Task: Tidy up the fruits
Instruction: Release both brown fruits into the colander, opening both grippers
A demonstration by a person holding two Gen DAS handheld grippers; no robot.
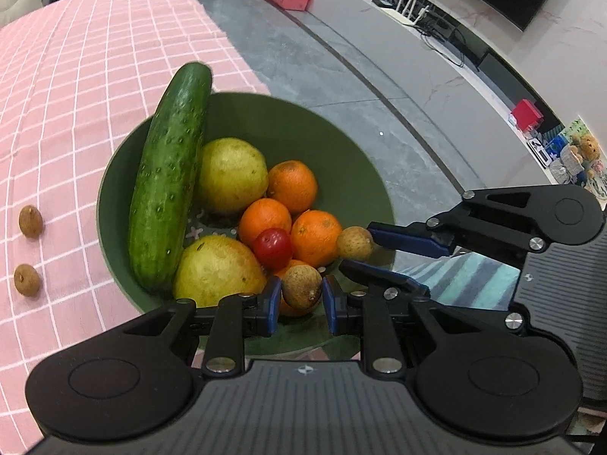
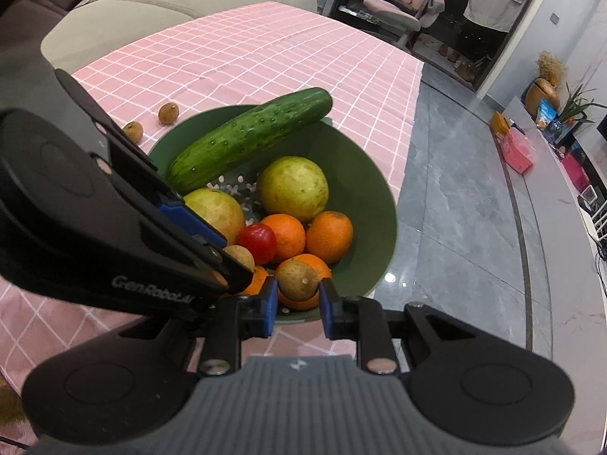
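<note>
You're pinching a longan in your left gripper and another longan in your right gripper, jaws nearly closed on each, both hanging over the bowl. It's already holding a cucumber, pears, oranges and a tomato. Two longans are waiting on the cloth, so you're nearing the end.

Left gripper hides most of its longan; bowl near rim covered.
</note>
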